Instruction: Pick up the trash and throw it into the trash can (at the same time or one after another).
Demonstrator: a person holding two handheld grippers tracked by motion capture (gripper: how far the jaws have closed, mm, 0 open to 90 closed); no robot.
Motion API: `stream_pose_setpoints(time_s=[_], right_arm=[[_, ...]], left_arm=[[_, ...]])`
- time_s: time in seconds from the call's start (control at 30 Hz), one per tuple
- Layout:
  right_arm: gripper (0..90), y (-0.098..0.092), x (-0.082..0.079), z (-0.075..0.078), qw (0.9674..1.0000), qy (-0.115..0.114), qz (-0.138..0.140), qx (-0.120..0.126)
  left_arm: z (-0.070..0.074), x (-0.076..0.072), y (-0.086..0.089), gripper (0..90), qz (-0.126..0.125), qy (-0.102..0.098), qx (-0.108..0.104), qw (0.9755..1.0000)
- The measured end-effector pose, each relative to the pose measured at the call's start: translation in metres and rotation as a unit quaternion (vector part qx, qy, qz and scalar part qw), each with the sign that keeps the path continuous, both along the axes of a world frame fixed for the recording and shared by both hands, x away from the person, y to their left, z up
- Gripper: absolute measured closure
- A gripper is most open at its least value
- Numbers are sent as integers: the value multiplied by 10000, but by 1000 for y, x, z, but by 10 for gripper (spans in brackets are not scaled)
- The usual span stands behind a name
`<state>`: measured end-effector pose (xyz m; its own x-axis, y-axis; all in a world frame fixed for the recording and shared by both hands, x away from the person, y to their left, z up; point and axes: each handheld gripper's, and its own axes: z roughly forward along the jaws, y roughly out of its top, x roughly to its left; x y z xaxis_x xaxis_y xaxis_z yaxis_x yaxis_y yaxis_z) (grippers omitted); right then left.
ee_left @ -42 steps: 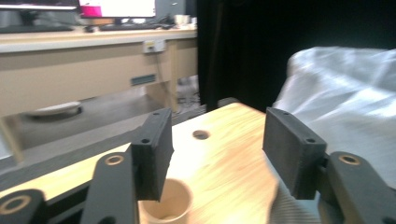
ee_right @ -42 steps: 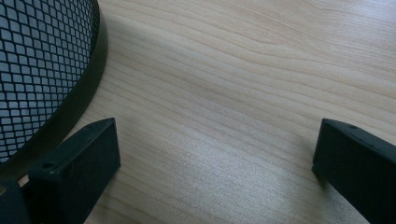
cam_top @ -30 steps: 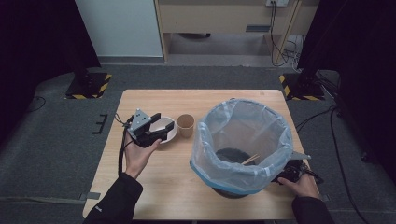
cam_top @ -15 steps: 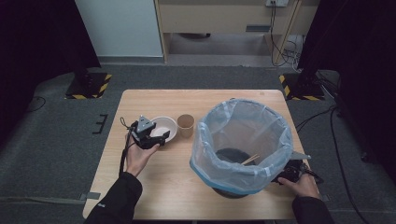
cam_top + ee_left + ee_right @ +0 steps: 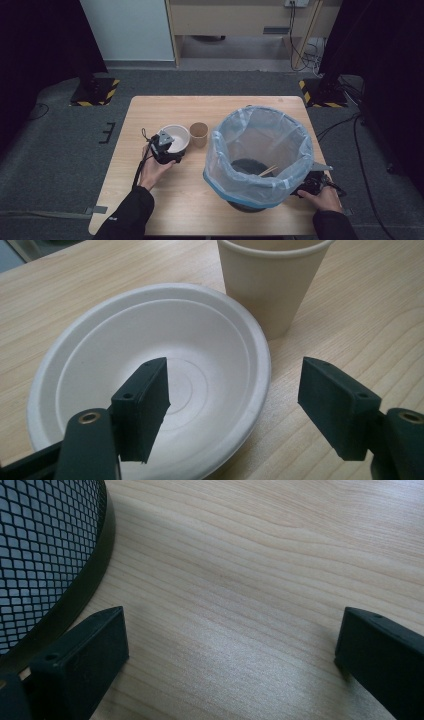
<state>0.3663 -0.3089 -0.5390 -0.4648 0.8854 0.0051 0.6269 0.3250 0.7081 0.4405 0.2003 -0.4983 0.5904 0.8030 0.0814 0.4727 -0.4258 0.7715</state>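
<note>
Jaws on your left gripper [image 5: 235, 405] have just been opening and now stand wide, straddling the near rim of the white bowl [image 5: 150, 375] without gripping it, having dropped to it from above. Next, I'd judge, close on that rim and lift toward the bin [image 5: 260, 150]; beyond it stands the paper cup [image 5: 270, 280]. Your right gripper [image 5: 230, 665] rests open and empty beside the bin's base.
</note>
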Motion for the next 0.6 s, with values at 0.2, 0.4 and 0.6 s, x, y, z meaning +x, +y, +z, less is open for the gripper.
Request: stream_pose_setpoints(time_s=[0.2,0.4,0.6], right_arm=[[8,0,0,0,10000,-1,1,0],[8,0,0,0,10000,-1,7,0],[8,0,0,0,10000,-1,7,0]], left_arm=[[-4,3,-4,307,-66,65,187,9998],[-7,4,-3,396,-39,201,330,9992],[-7,3,-3,586,-4,384,546,9978]])
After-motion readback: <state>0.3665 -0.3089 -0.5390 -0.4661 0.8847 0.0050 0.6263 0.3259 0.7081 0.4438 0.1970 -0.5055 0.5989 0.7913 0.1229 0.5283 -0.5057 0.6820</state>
